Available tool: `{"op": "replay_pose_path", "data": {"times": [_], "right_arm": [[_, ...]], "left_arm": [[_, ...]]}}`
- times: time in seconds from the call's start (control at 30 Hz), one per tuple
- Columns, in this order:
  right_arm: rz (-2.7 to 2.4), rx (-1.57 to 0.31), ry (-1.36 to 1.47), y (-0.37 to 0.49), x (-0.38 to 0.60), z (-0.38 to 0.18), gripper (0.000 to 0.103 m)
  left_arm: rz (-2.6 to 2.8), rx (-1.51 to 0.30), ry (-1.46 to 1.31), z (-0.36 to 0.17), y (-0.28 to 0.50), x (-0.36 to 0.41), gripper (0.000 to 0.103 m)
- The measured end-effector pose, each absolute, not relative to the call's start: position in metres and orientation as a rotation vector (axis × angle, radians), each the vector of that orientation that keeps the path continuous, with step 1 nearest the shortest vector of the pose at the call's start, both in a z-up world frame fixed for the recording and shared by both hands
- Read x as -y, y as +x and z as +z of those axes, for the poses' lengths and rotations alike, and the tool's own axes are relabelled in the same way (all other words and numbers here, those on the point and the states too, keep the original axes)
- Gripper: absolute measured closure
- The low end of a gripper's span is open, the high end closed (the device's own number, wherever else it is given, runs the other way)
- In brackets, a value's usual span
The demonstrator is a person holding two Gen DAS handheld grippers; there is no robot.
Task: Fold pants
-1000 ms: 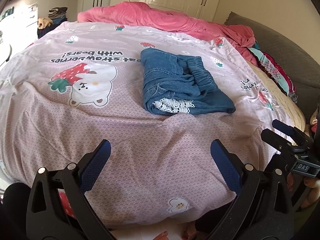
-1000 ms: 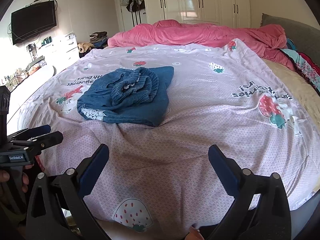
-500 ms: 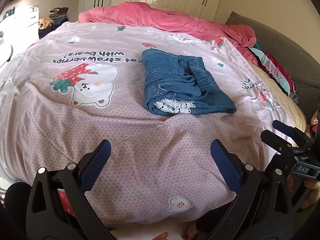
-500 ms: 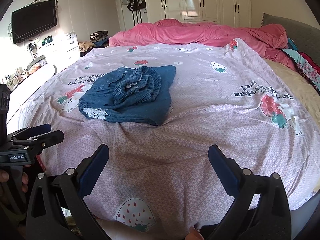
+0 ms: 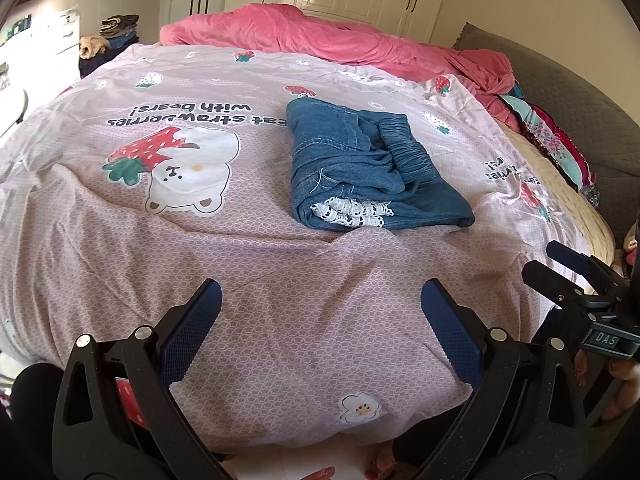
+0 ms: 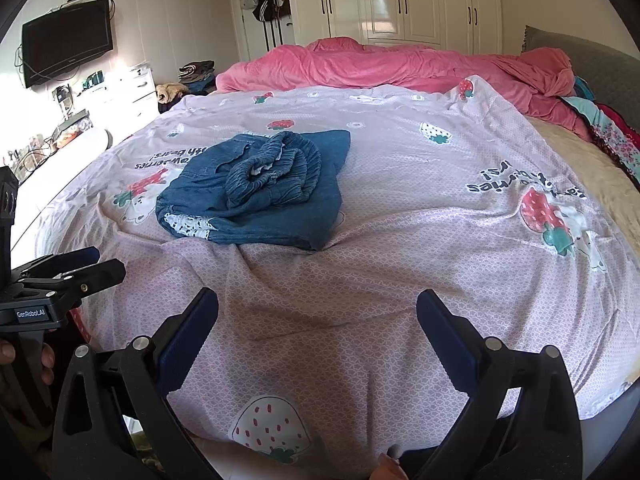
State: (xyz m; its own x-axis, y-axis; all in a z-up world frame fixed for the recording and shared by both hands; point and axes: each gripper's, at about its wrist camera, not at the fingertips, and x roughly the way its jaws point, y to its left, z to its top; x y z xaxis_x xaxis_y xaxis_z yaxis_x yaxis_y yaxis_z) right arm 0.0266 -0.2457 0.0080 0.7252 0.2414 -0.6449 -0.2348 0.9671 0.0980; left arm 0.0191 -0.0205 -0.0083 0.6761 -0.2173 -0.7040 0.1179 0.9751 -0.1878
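Blue denim pants [image 5: 360, 172] lie folded into a compact bundle on the pink strawberry-print bedspread [image 5: 240, 264], elastic waistband on top and white lace trim at the near edge. The same pants [image 6: 260, 188] sit left of centre in the right wrist view. My left gripper [image 5: 320, 312] hovers open over the near edge of the bed, well short of the pants, holding nothing. My right gripper [image 6: 318, 320] is likewise open and empty near the bed's front edge. Each gripper shows at the side of the other's view: the right gripper [image 5: 568, 276] and the left gripper [image 6: 76, 268].
A crumpled pink duvet [image 6: 400, 64] lies along the far side of the bed. A grey headboard [image 5: 568, 112] and patterned bedding [image 5: 552, 144] are at the right. White wardrobes [image 6: 408, 0], a wall TV [image 6: 66, 42] and a cluttered dresser [image 6: 100, 100] stand beyond.
Both views have shifted only slightly; the pants stay put on the bed and both grippers remain open and empty.
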Motion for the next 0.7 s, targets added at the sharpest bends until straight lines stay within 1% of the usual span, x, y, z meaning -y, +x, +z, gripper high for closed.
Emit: {"op": "replay_pose_path", "data": {"times": [0.7], "right_arm": [[0.261, -0.714, 0.012, 0.0265, 0.2462, 0.0081, 0.004]], "left_arm": [[-0.184, -0.810, -0.131, -0.0080, 0.0182, 0.0203, 0.009]]}}
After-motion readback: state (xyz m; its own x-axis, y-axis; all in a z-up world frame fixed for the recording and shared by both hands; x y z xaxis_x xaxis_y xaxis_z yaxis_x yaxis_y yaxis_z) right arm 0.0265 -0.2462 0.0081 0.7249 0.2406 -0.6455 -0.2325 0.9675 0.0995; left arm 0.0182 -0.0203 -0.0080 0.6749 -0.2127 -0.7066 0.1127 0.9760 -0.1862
